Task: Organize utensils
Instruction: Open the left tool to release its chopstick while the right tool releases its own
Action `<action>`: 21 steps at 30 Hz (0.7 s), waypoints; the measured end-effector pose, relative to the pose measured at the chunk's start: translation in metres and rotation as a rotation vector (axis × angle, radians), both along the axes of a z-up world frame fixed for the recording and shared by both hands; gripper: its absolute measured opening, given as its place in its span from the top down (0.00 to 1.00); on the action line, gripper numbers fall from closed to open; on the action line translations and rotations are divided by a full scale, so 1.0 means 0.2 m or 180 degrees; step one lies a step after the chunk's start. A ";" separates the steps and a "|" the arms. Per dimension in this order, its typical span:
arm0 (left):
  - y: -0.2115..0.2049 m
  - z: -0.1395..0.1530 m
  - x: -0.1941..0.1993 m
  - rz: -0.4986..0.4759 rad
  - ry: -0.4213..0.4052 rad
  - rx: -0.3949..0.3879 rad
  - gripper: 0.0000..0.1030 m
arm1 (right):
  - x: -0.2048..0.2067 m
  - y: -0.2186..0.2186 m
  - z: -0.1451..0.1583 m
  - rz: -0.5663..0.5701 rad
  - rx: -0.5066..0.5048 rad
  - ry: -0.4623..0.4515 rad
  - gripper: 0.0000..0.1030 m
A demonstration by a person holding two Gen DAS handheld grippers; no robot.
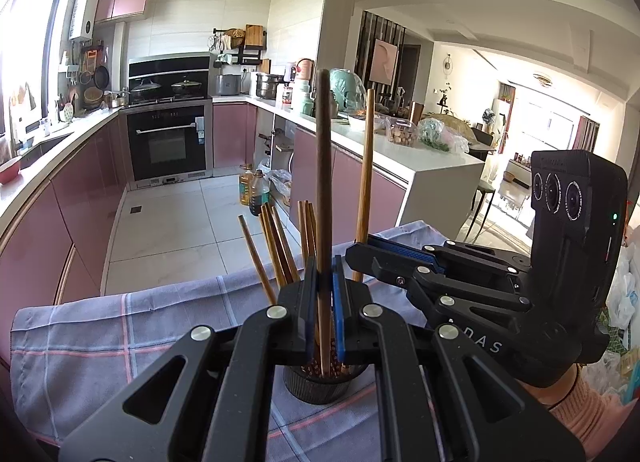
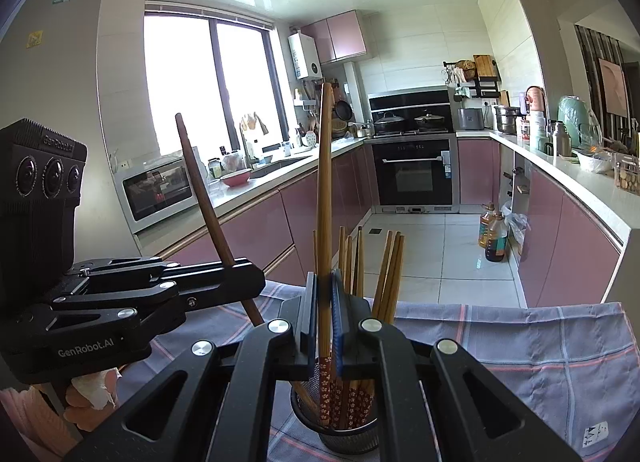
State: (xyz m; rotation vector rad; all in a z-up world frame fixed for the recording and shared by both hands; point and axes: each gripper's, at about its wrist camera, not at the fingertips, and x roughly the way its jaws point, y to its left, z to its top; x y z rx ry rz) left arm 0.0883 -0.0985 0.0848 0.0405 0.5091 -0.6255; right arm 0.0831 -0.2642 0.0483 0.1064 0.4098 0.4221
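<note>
While both of your tongs are pinching a long stick each, you hold them upright over the dark holder (image 2: 352,428) so the ends drop straight in. Your left gripper (image 1: 325,290) clamps the dark chopstick (image 1: 323,182) — your right gripper (image 2: 325,310) clamps the light chopstick (image 2: 325,202). Holder and shorter chopsticks (image 2: 388,270) sit on the checked cloth (image 2: 520,362), near its far edge.

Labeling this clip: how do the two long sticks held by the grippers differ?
The dark brown stick in the left gripper is darker than the light tan stick in the right gripper. In the right wrist view the dark one leans left and the tan one stands near upright. Both reach down into the holder.
</note>
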 end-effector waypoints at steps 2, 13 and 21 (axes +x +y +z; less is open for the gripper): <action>0.00 0.00 0.00 0.0004 0.0010 0.0009 0.93 | 0.00 0.00 0.00 -0.0008 -0.0013 0.0001 0.94; -0.03 -0.04 0.06 0.0032 0.0113 0.0066 0.93 | 0.04 0.01 -0.03 -0.0075 -0.0046 0.0048 0.94; -0.07 -0.12 0.11 -0.0018 0.0275 0.0188 0.92 | 0.08 0.02 -0.13 -0.0089 -0.0113 0.0252 0.94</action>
